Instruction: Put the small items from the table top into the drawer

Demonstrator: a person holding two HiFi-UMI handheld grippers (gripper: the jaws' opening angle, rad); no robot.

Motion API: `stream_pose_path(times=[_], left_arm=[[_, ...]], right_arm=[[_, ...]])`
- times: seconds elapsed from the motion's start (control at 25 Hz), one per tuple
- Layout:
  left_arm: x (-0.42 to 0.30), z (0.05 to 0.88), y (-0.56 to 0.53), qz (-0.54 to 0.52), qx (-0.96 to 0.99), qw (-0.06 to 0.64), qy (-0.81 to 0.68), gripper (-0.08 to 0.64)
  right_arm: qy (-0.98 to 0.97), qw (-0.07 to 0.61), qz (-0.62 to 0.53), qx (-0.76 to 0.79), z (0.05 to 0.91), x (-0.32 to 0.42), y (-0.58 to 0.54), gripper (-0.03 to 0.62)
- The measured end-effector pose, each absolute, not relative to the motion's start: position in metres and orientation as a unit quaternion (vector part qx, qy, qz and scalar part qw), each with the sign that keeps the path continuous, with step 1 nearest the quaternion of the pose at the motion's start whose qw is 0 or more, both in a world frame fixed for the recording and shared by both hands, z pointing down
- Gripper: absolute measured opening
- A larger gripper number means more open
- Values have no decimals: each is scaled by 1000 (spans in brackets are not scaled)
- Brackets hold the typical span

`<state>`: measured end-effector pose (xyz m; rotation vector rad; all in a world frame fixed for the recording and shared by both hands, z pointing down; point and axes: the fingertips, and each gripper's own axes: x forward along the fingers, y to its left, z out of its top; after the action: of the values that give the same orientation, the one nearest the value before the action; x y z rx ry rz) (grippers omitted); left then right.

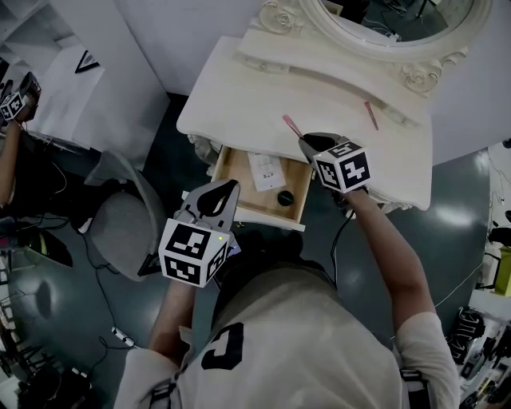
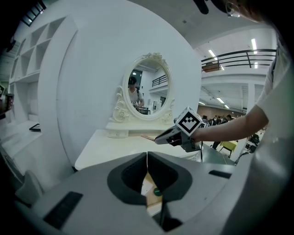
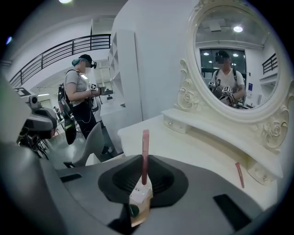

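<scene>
The right gripper (image 1: 310,145) is nipped nearly closed on a pink stick (image 1: 291,126), held over the dressing table (image 1: 239,88) just behind the open drawer (image 1: 238,182). The left gripper (image 1: 229,190) hangs near the drawer front, jaws together on nothing. I judge this the carry step. The next move calls for bringing the stick over the drawer and letting go (a second pink stick (image 1: 371,114) lies by the mirror base).

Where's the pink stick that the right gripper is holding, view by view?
Head view: pink stick just above centre, poking from the right gripper.
Left gripper view: stick at centre, faint, at that gripper's tip.
Right gripper view: stick lower centre, between the jaws.
Shared landmark: the oval mirror.
</scene>
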<state>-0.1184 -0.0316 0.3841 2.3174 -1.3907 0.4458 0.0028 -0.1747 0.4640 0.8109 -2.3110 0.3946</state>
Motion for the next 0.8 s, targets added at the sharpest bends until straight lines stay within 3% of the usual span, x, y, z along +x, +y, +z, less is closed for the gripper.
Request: stream_pose_path(times=[0.8], left_arm=[[-124,392,-51,156,822,219,-503,57]], right_arm=[[-896,346,161,226,505,-48,-147,57]])
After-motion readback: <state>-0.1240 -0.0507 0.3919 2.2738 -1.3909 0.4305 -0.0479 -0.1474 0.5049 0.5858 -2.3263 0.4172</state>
